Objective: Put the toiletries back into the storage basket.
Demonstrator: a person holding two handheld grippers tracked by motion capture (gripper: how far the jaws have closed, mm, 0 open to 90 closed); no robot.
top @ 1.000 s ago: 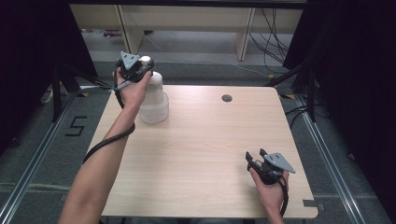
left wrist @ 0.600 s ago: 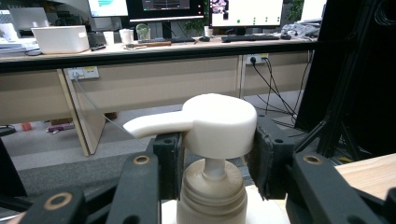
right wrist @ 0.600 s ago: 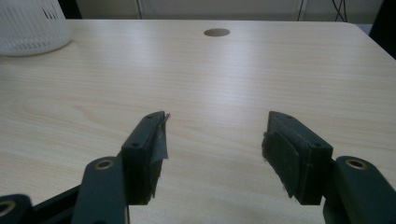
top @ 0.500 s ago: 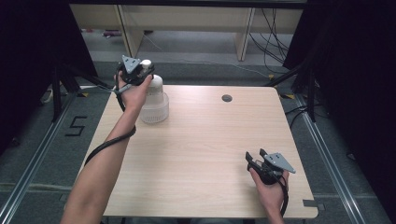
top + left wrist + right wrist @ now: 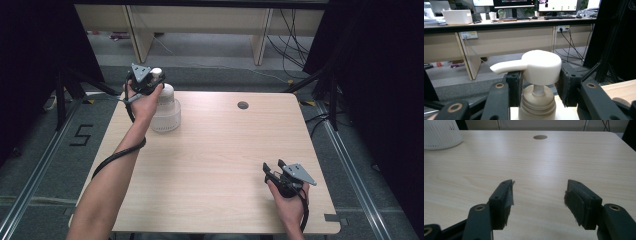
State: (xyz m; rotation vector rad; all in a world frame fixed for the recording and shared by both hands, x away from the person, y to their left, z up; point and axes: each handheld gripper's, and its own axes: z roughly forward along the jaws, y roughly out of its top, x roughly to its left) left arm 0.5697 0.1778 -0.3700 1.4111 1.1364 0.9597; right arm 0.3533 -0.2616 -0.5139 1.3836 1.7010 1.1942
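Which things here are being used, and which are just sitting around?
In use:
- pump bottle, white, standing at the table's far left
- its pump head, squeezed between the left gripper's fingers

Just there:
- right gripper, fingers apart with nothing between them, resting near the table's front right
- round hole in the tabletop
- desks and cables beyond the table

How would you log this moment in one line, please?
left gripper: shut on pump head | bottle: upright, table's far-left | right gripper: open, empty

A "5" on the floor.
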